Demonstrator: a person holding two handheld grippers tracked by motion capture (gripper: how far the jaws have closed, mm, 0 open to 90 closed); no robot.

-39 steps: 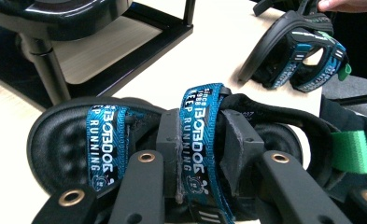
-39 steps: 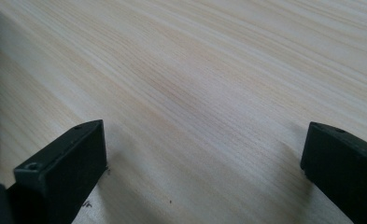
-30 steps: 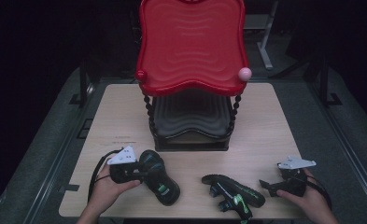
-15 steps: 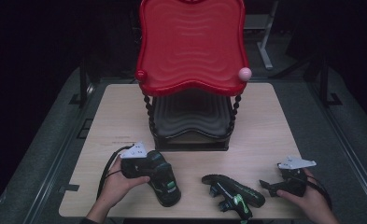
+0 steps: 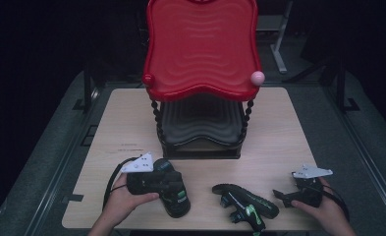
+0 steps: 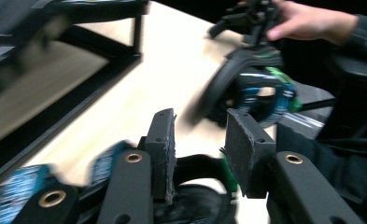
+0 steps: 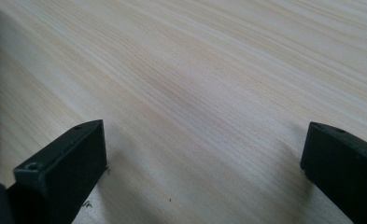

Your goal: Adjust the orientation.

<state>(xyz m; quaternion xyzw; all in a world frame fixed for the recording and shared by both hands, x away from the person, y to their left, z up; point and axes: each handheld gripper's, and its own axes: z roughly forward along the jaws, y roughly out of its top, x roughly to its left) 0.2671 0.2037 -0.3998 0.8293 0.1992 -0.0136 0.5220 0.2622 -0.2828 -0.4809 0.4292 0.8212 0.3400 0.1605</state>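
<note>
In the high view, the left claw (image 5: 168, 184) sits at the lower left of the frame, right over the dark sandal with green and blue markings (image 5: 176, 196) that lies near the front edge of the pale wooden counter (image 5: 131, 128). A second ago this claw was farther left, beside the sandal's end; it has since slid toward the lower centre and now covers the shoe's upper part. The sandal itself has turned a little and sits slightly nearer the middle. In the left gripper view, the two pads stand partly apart with the sandal's dark strap (image 6: 195, 163) low between them; whether they are pressing it I cannot tell.

The right claw (image 5: 284, 196) rests at the lower right, unmoved, its jaws spread wide over bare wood. The second sandal (image 5: 244, 201) lies between the two claws, untouched. The two-tier red and black rack (image 5: 200, 54) stands at the centre rear.

My guess is that a pickup of the left sandal is starting, perhaps bound for the rack.
</note>
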